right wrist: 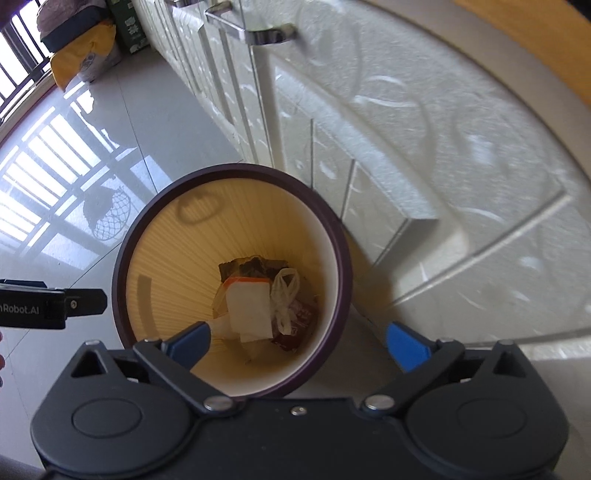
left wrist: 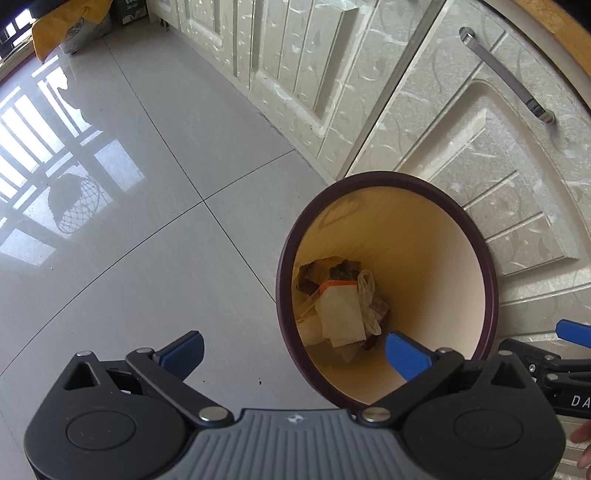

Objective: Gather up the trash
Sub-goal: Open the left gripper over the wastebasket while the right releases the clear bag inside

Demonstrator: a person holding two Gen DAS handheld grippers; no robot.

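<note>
A round waste bin with a dark purple rim [left wrist: 284, 258] [right wrist: 120, 258] and cream inside stands on the floor against the cabinets. Trash lies at its bottom: a white paper packet with an orange edge [left wrist: 341, 314] [right wrist: 247, 306], a clear plastic bag [left wrist: 367, 291] [right wrist: 284, 295] and brown scraps [right wrist: 255, 267]. My left gripper [left wrist: 295, 354] is open and empty above the bin's near left rim. My right gripper [right wrist: 299, 343] is open and empty above the bin's near rim. Each gripper shows at the edge of the other's view.
Cream embossed cabinet doors [left wrist: 480, 155] [right wrist: 443, 147] with metal handles [left wrist: 509, 77] run behind the bin. Glossy grey floor tiles [left wrist: 147, 206] spread to the left. A yellow bag [right wrist: 85, 55] and a green box [right wrist: 129, 26] stand far back by the window.
</note>
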